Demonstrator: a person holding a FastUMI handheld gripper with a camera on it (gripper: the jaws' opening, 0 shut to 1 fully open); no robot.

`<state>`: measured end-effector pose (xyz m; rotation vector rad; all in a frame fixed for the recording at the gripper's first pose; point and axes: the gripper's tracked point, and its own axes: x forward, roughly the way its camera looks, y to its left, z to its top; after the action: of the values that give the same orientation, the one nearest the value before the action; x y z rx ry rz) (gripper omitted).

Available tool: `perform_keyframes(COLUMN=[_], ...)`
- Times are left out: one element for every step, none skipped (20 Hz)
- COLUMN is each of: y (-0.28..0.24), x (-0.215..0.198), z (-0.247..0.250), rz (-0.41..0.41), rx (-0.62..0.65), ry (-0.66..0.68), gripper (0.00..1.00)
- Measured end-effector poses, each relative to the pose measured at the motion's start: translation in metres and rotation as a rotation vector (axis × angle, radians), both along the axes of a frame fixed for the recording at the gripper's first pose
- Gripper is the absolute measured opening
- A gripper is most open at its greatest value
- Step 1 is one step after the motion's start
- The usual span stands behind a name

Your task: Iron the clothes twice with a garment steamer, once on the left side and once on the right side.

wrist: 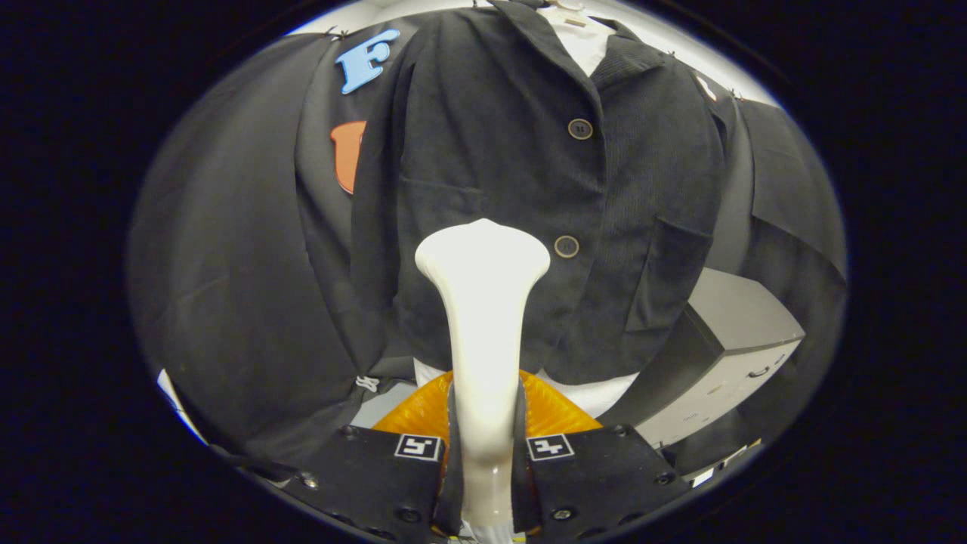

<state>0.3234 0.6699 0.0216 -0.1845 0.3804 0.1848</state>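
I have the tongs clamped on the steamer, its head against the hanging jacket left of the buttons; which passes are done, I cannot tell.

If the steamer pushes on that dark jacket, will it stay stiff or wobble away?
It will probably give and swing. The jacket looks like soft ribbed cloth hanging free at its hem, so it likely folds rather than resists. The steamer, clamped between the fingers of the gripper, has a smooth rounded head, so it should glide, though the buttons might catch.
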Motion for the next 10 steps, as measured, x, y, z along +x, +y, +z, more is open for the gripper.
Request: perform_keyframes(y=[0.0, -0.001, -0.003, -0.003, -0.002, -0.003, -0.004, -0.004, -0.005, -0.006], x=[0.0, -0.001, -0.001, -0.002, -0.001, -0.002, -0.003, -0.005, -0.006, -0.005], z=[-0.006, -0.012, -0.018, -0.02, -0.026, -0.035, -0.042, -0.052, -0.059, -0.063], rz=[0.002, 0.002, 0.001, 0.003, 0.006, 0.008, 0.01, 0.009, 0.006, 0.006], rx=[0.0, 0.002, -0.002, -0.006, -0.011, -0.016, -0.018, -0.019, -0.025, -0.022], ry=[0.014, 0.028, 0.036, 0.04, 0.047, 0.059, 0.067, 0.074, 0.081, 0.089], gripper=[0.28, 0.28, 0.28, 0.28, 0.28, 0.28, 0.28, 0.28, 0.28, 0.28])
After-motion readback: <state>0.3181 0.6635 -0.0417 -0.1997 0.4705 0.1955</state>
